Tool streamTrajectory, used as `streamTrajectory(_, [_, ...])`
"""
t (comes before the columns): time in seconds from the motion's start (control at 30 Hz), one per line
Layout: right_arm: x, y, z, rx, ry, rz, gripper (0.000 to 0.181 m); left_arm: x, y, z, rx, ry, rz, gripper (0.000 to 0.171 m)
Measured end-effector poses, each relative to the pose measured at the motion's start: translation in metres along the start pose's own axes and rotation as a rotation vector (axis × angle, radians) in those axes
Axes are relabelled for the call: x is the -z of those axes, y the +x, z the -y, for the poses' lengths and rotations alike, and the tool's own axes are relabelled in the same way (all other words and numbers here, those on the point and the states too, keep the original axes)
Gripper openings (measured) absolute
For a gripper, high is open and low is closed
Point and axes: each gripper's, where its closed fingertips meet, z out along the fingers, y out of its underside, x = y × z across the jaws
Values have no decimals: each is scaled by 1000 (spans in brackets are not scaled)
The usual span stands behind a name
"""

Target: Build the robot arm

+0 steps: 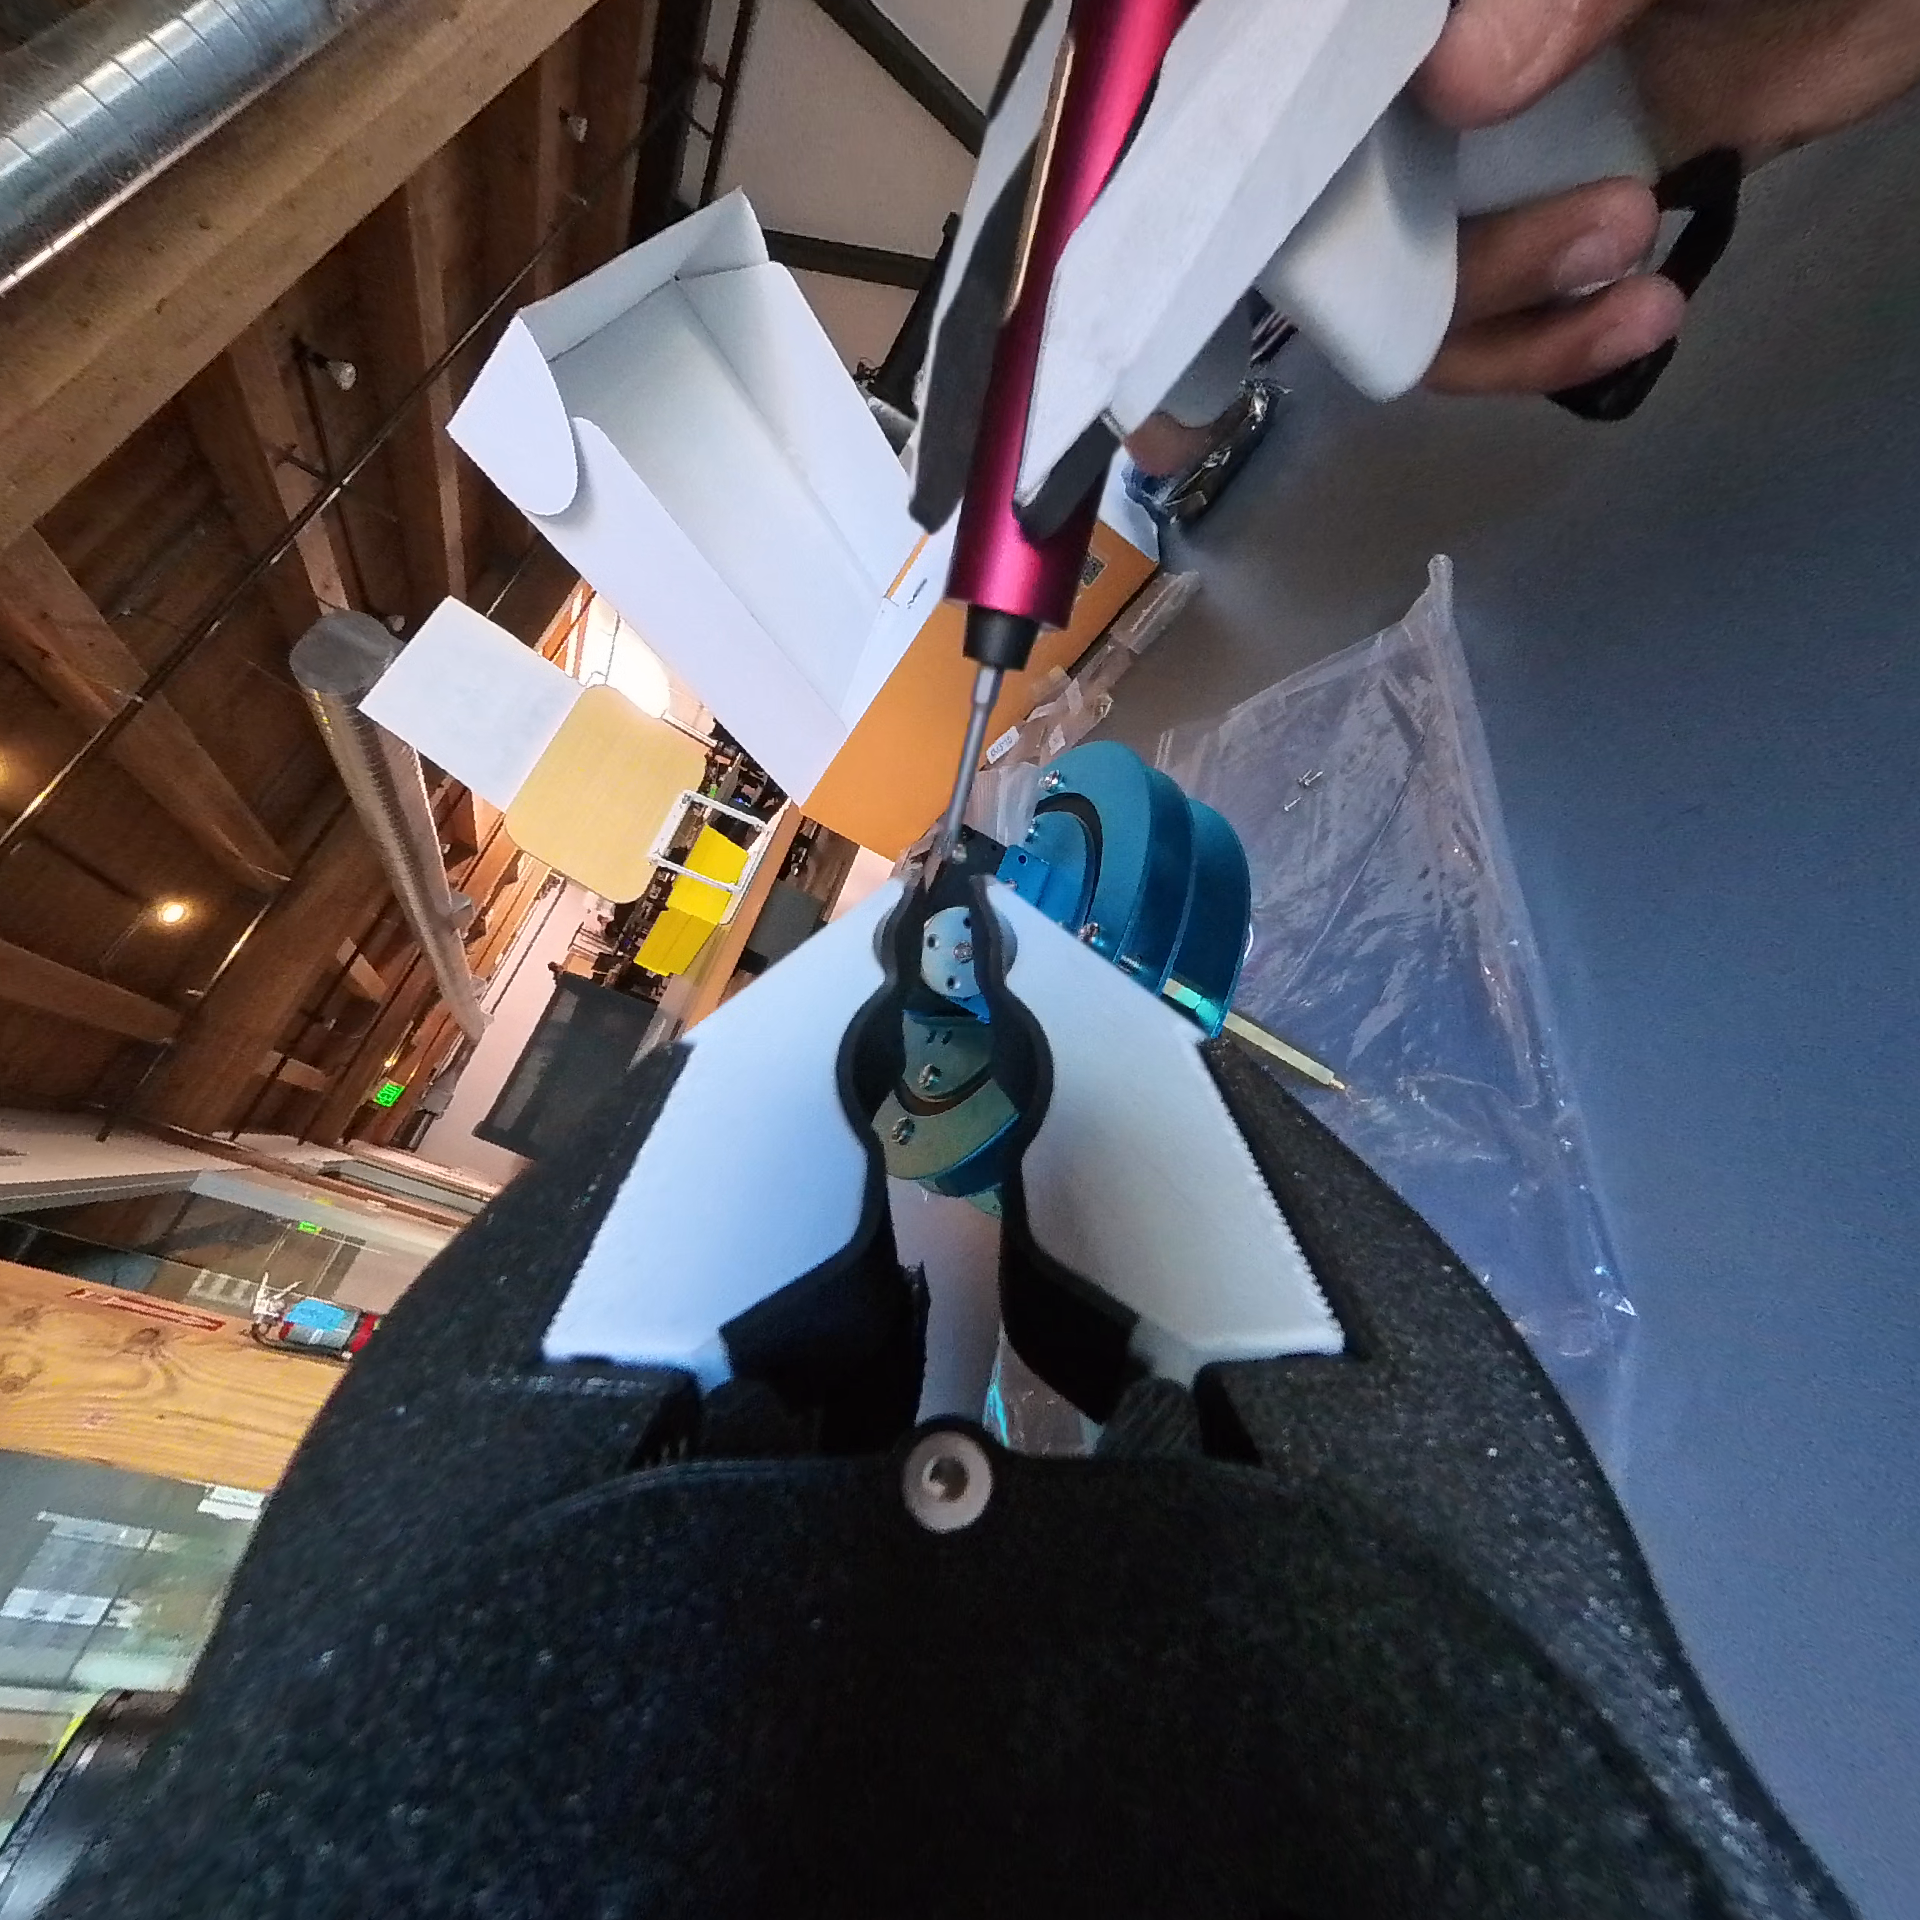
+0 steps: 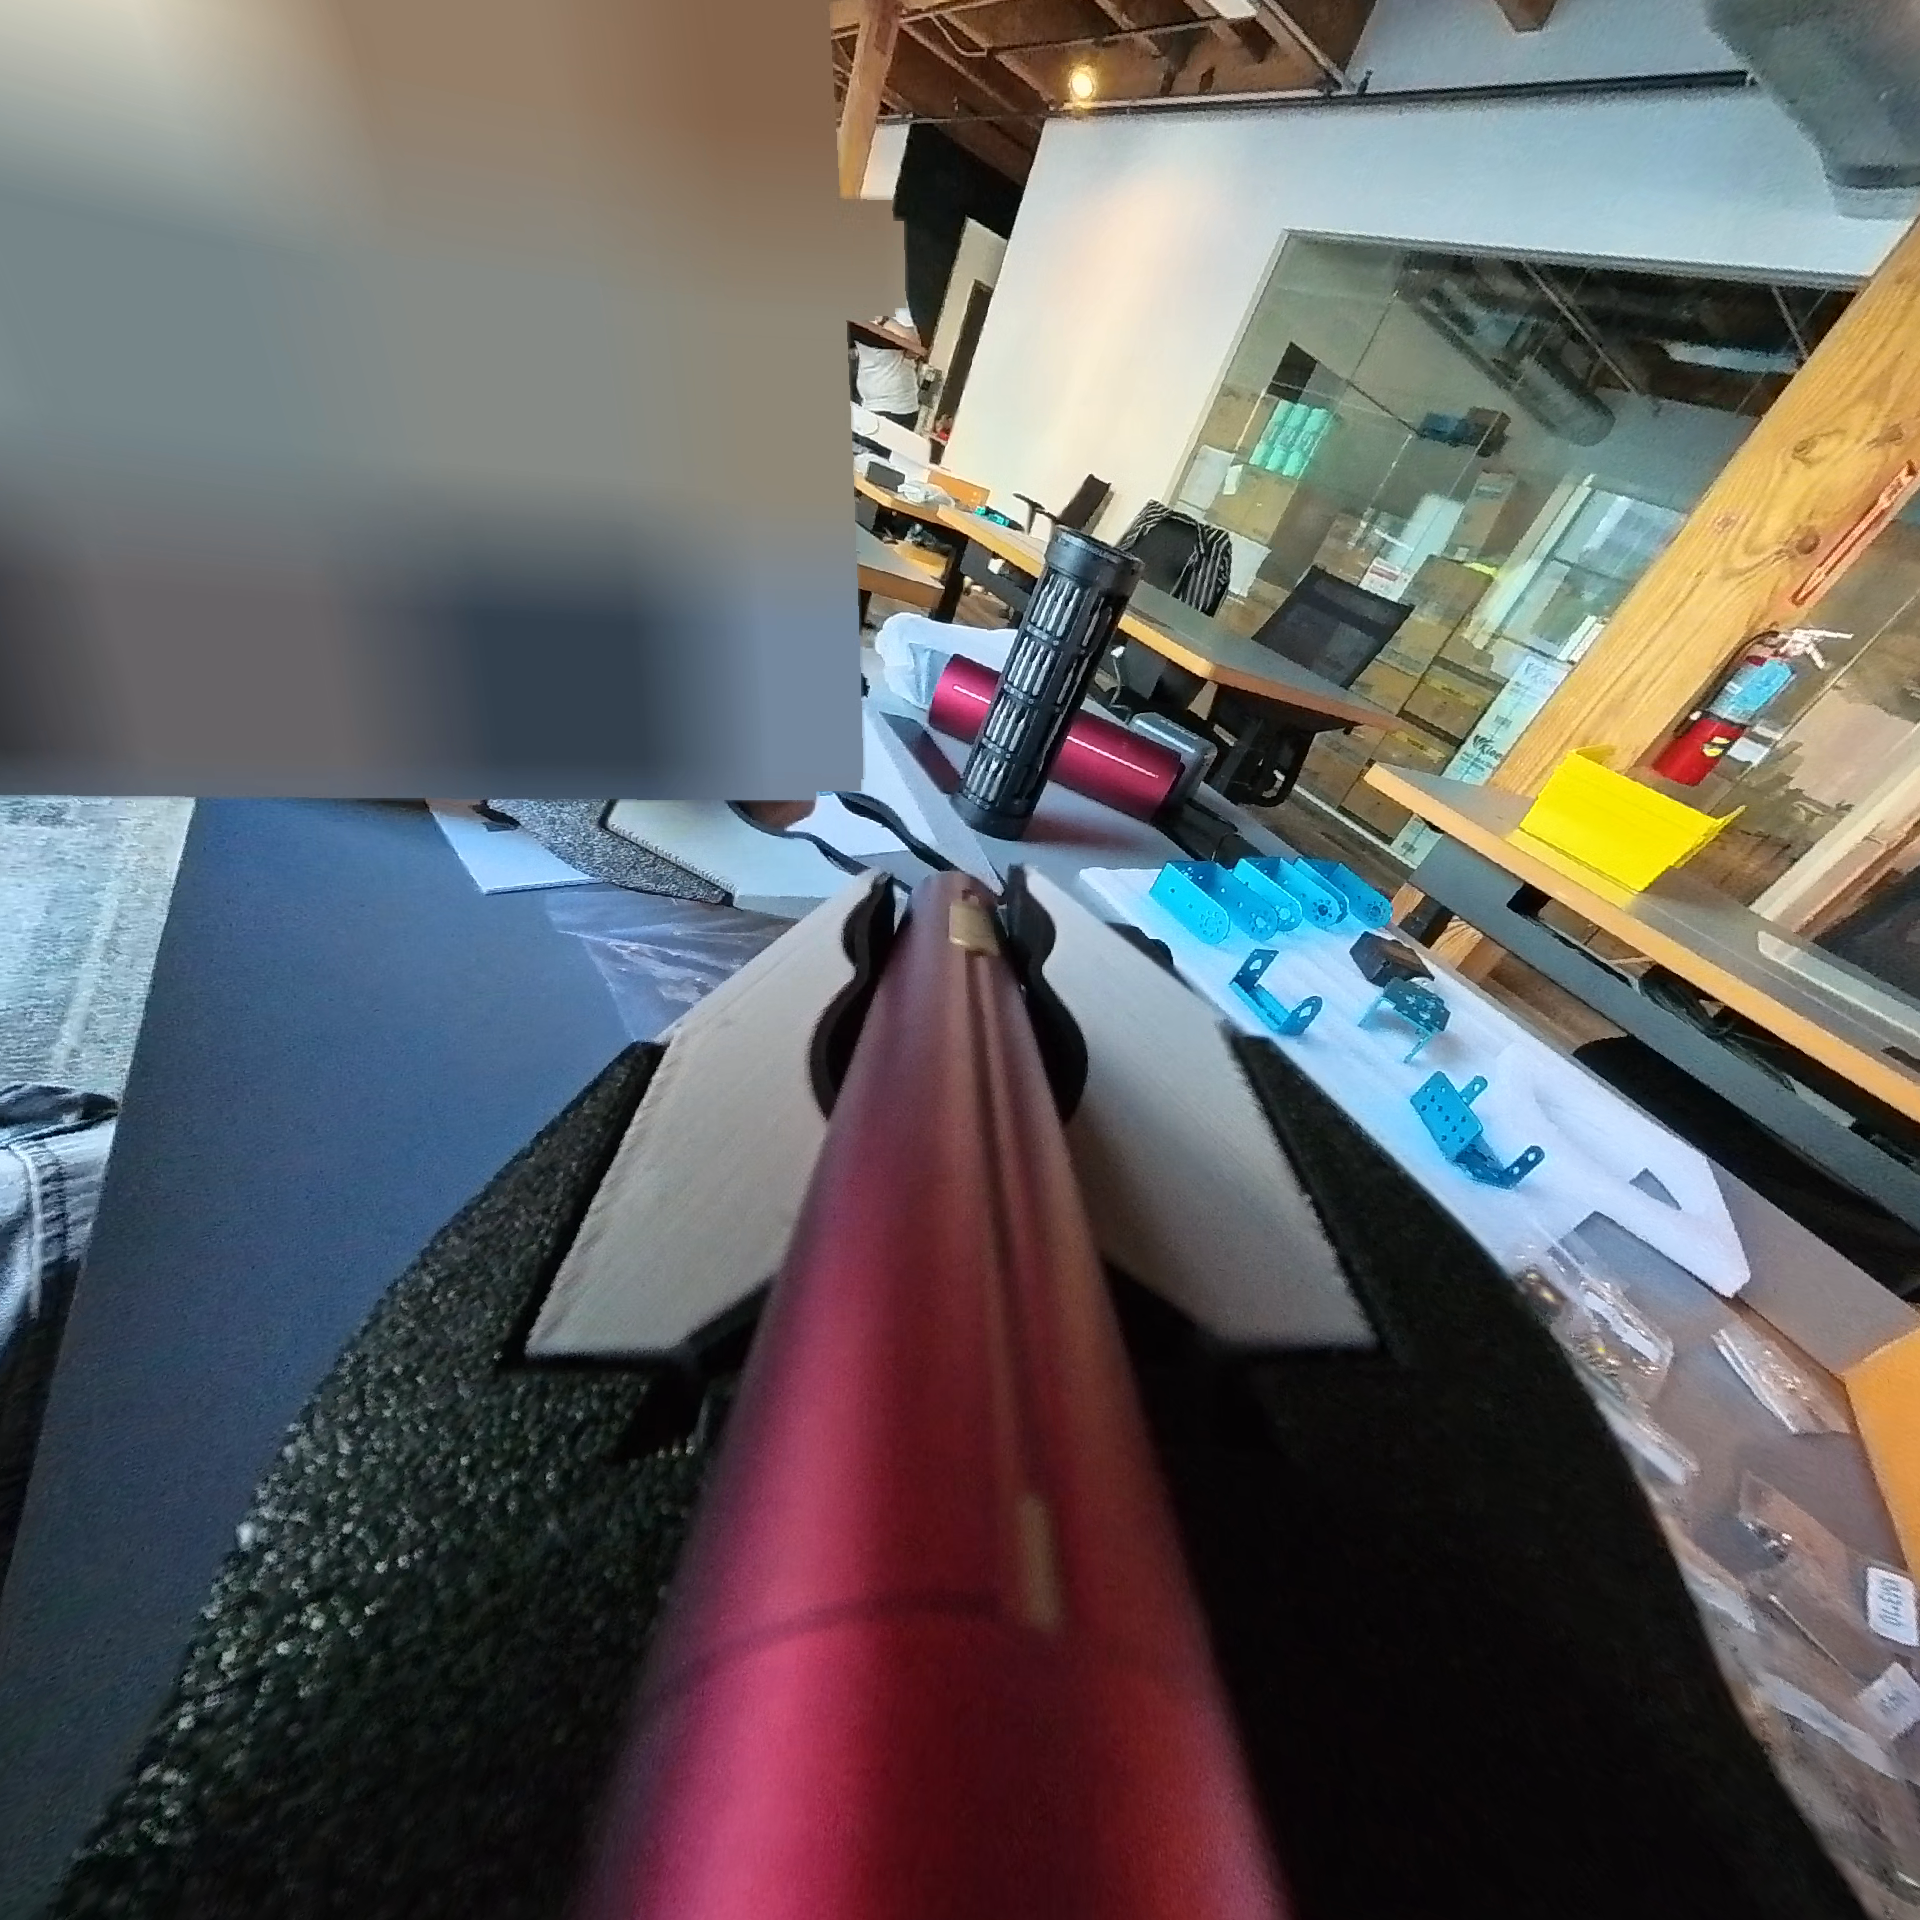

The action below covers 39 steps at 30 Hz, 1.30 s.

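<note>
Screwdriver (image 1: 1023, 343) top cut off by the left wrist view's upper edge; in the right wrist view its bit is hidden past the body (image 2: 914, 1299). Blue metal part (image 1: 956, 1132) mostly covered by the left gripper (image 1: 948, 899) fingers. Screws (image 1: 1304, 784) on the plastic bag (image 1: 1434, 935) too small to tell type.

A dark grey table (image 2: 312, 1039) carries the work. A clear plastic bag (image 1: 1403, 935) lies flat on it, a few small loose screws (image 1: 1304, 790) resting on top. In the right wrist view, a white foam sheet (image 2: 1621, 1195) spreads across the table and holds blue metal brackets (image 2: 1273, 896). Beyond them a black mesh cylinder (image 2: 1039, 691) stands upright in front of a red cylinder (image 2: 1101, 748) lying on its side. Small clear packets (image 2: 1766, 1371) sit near the table's edge, beside an open white cardboard box (image 1: 675, 499).
</note>
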Motion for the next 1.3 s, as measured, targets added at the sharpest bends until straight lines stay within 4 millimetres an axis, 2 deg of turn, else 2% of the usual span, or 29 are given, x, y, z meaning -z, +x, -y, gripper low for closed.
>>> streamTrajectory(0.17, [-2, 0, -4, -111, -2, 48, 20, 0, 2, 1, -45, 1, 11, 8])
streamTrajectory(0.33, [-1, 10, -12, -414, 8, 136, 21, 0, 7, 6, -24, 26, -5, 9])
streamTrajectory(0.57, [5, 27, -14, -722, 79, 215, 21, 3, -2, 12, 71, 51, -6, 6])
streamTrajectory(0.77, [6, 29, -12, -867, 133, 288, 22, 4, -4, 16, 164, 72, -42, 6])
streamTrajectory(0.97, [9, 35, -12, -986, 175, 329, 22, 5, -6, 19, 171, 86, -35, 5])
streamTrajectory(1.17, [9, 34, -11, -1015, 183, 352, 21, 7, -9, 25, 269, 128, -59, 6])
streamTrajectory(1.3, [9, 32, -11, -1056, 188, 379, 21, 8, -11, 25, 252, 125, -43, 7])
